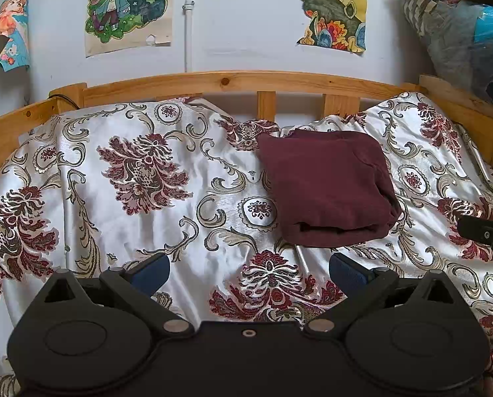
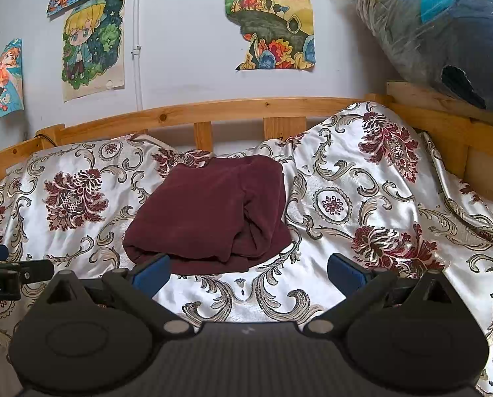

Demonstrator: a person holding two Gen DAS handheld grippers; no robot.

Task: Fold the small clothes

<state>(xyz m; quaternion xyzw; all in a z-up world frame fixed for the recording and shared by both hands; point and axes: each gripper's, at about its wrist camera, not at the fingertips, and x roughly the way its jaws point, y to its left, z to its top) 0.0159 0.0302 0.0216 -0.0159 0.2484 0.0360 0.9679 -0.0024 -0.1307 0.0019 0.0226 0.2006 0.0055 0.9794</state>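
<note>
The bed frame (image 1: pixel 233 81) carried a patterned bedspread (image 1: pixel 120 205) that served as a flat, soft work surface; on it, toward the far rail, lay the maroon garment (image 1: pixel 329 188), already a compact, layered packet, which suggested the folding was done or nearly so; the left gripper (image 1: pixel 249 269) and right gripper (image 2: pixel 248 269) hung near the garment's front edge, each with its 2 fingers spread wide and holding nothing, apparently clear of the cloth so as not to disturb it

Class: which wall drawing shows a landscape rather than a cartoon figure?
The torn landscape drawing, rightmost on the wall, above the maroon garment; the others show cartoon figures.
</note>
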